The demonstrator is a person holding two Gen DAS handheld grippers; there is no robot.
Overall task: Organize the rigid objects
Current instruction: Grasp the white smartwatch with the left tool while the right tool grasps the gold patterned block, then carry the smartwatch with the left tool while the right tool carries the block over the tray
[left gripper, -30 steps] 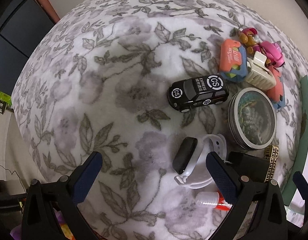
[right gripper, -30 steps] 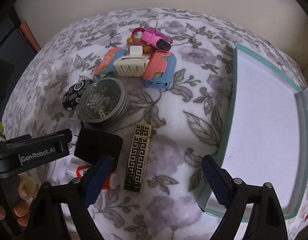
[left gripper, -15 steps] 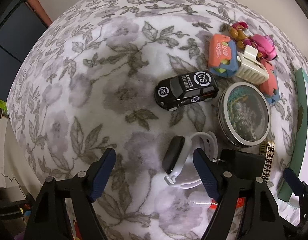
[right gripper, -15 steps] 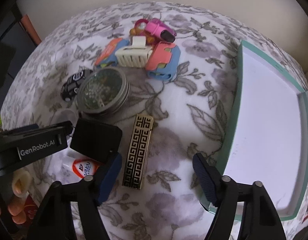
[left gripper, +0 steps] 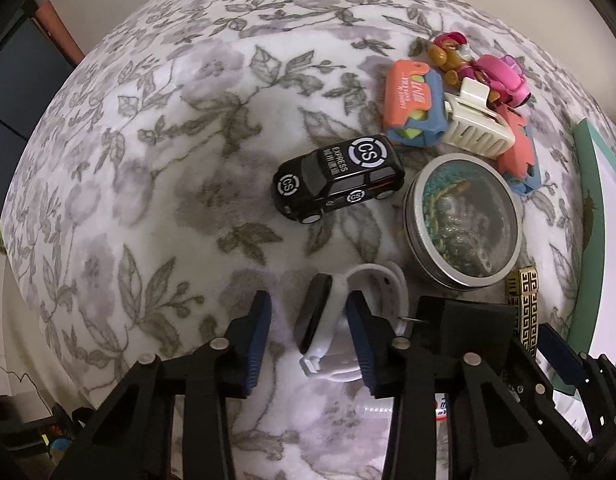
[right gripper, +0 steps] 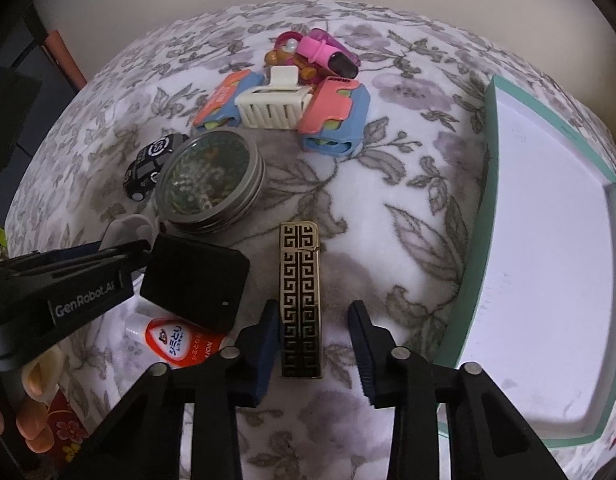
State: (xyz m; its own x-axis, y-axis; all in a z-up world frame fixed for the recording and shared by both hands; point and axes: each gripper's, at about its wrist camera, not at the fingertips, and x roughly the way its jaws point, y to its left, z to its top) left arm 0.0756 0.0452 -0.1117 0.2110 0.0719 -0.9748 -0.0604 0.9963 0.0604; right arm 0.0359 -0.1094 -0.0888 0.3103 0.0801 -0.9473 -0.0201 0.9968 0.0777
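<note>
Left gripper (left gripper: 309, 334) narrows around my watch (left gripper: 327, 320), right (right gripper: 313, 342) around the lighter (right gripper: 301, 300); both still unclenched, contact possibly imminent.

dim indoor light, soft shadows, strong fisheye bending (dark corners)

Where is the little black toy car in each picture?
Left wrist view: the black toy car sits near the middle, just left of the round tin.
Right wrist view: the car is at the left, partly hidden behind the same tin.
Shared landmark: the round tin with the clear lid; the car is right beside it on its left in both views.
</note>
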